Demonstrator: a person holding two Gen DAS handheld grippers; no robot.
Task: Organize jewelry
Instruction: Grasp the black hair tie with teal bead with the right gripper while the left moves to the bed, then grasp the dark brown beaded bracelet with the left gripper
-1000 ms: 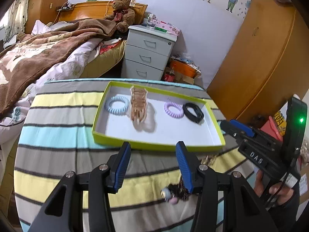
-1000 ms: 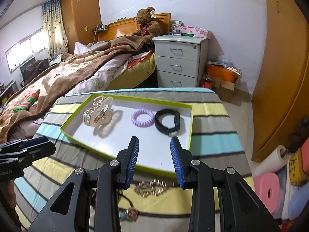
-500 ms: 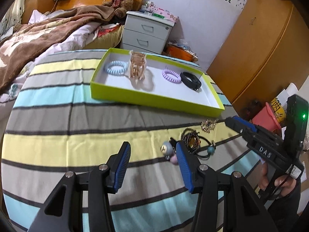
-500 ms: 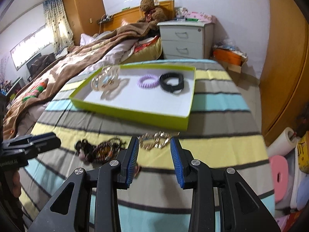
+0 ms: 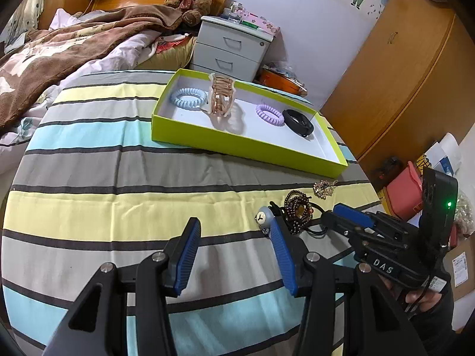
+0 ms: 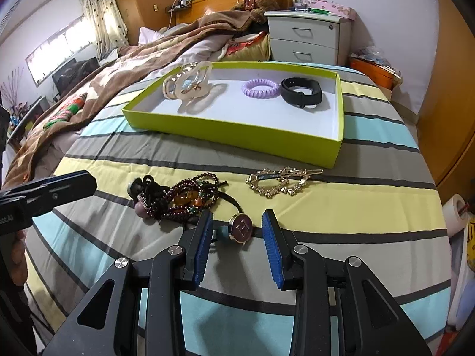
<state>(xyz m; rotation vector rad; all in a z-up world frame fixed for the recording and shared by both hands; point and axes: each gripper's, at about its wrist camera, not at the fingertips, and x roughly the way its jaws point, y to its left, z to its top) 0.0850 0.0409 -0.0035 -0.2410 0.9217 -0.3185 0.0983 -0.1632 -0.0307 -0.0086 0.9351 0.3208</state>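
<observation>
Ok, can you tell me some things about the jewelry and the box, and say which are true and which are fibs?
1. The black band lies in the green box. True.
2. The gold clip is in the box. False: it lies on the striped cloth, in front of the box.
3. The right gripper is open. True.
4. The purple tie is on the cloth. False: it is in the box.
5. The left gripper holds beads. False: it is open and empty.

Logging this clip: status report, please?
Left gripper and right gripper open, empty. Round H-marked charm between right's fingers, ungripped. Tangled dark beaded bracelets alongside; lime-green tray beyond.
</observation>
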